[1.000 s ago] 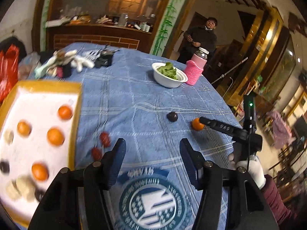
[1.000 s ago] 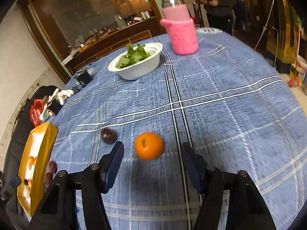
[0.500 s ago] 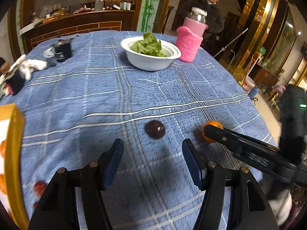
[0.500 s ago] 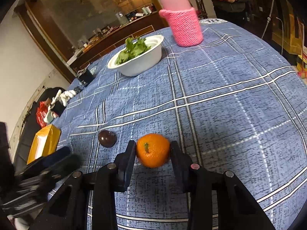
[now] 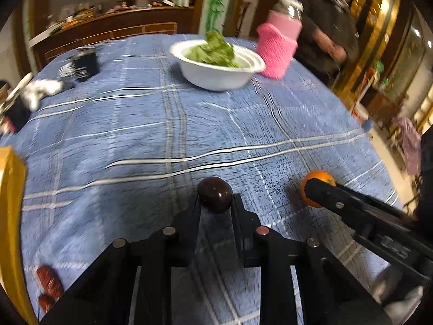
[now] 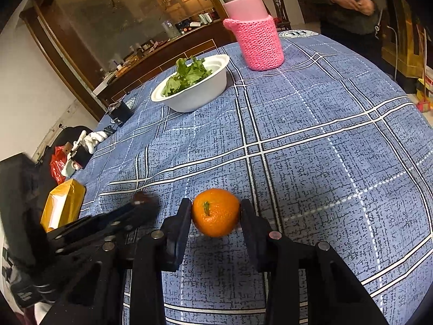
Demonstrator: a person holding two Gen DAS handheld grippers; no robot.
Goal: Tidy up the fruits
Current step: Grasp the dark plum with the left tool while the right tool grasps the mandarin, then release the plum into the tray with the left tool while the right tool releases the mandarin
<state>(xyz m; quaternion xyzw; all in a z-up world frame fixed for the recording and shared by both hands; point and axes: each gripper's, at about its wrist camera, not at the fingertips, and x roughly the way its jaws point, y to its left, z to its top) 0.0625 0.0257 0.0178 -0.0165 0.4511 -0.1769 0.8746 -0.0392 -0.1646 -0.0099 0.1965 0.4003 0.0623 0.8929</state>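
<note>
In the left wrist view my left gripper (image 5: 215,203) is shut on a dark brown round fruit (image 5: 214,193) on the blue checked tablecloth. In the right wrist view my right gripper (image 6: 215,212) is shut on an orange (image 6: 215,212) resting on the cloth. The orange also shows in the left wrist view (image 5: 315,179), partly behind the right gripper's finger. The left gripper shows blurred in the right wrist view with the dark fruit (image 6: 142,197) at its tip. A yellow tray (image 6: 63,203) lies at the left; its edge shows in the left wrist view (image 5: 10,216).
A white bowl of green leaves (image 5: 219,65) and a pink knitted-sleeve bottle (image 5: 278,48) stand at the far side. Red dates (image 5: 50,281) lie by the tray. Black and white items (image 5: 54,81) sit far left. A person (image 5: 333,27) stands behind the table.
My left gripper moved forward to the dark fruit and closed on it. My right gripper closed on the orange, which was loose between its open fingers a second ago.
</note>
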